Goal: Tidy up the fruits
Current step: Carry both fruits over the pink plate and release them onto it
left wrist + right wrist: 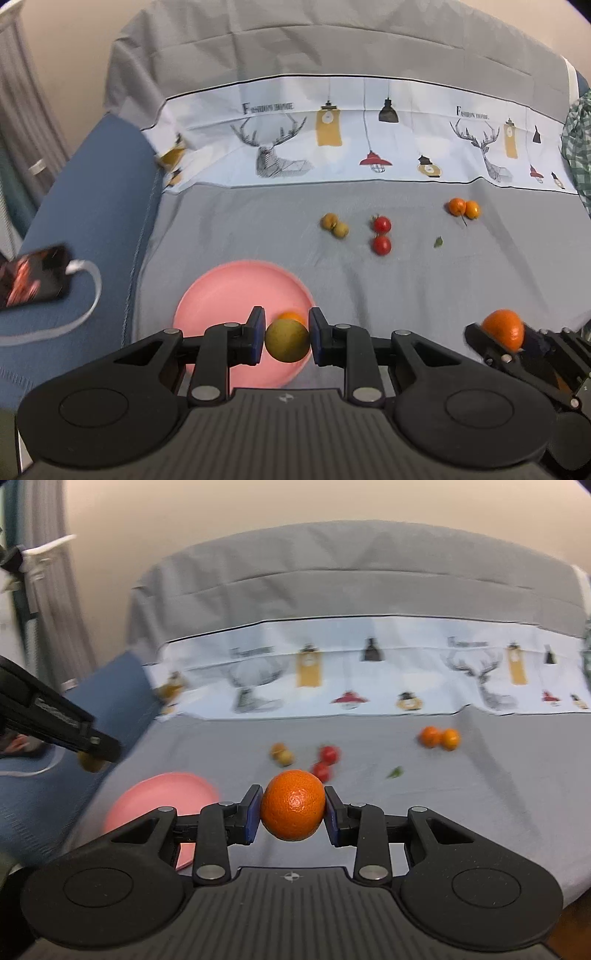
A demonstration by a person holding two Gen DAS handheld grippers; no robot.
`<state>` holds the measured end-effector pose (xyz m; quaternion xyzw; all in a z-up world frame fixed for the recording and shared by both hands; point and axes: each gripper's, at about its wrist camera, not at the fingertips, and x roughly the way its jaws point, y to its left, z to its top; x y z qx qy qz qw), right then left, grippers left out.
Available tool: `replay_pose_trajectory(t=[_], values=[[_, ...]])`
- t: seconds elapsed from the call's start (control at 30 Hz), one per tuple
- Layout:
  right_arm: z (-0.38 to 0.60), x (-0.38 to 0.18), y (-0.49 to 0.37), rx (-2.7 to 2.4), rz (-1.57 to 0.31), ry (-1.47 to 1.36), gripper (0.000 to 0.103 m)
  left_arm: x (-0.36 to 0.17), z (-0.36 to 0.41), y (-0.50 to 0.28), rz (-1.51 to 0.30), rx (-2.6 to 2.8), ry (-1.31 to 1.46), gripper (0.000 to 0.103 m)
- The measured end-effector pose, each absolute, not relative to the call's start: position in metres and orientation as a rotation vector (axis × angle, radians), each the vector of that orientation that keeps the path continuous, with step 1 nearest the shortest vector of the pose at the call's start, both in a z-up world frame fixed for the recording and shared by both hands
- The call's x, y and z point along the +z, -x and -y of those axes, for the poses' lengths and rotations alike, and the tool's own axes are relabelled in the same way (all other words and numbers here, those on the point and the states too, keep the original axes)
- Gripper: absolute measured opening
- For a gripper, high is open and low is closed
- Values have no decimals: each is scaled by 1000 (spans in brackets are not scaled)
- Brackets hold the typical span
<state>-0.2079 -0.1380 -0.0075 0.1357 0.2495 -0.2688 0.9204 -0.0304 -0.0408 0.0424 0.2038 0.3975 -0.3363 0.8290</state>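
Note:
My left gripper is shut on a yellow-green fruit and holds it over the near right part of the pink plate. An orange fruit lies on the plate just behind it. My right gripper is shut on an orange, held above the grey cloth to the right of the plate; it also shows in the left wrist view. On the cloth lie two yellow-green fruits, two red fruits and two oranges.
A small green leaf lies on the cloth between the red fruits and the oranges. A phone with a white cable sits on the blue surface at the left. A printed white cloth hangs along the back.

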Motion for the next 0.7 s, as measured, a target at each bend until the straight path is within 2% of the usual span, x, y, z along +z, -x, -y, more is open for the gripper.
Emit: replay_pose_trajectory(t=[0.4,0.7], values=[[70,13,241,-411,-486,-224,36,46,-59,75,-891,-615,-315,28],[60,18,250,-412,-491,-190,36,33,-86,80,-921,-585,-284,28]])
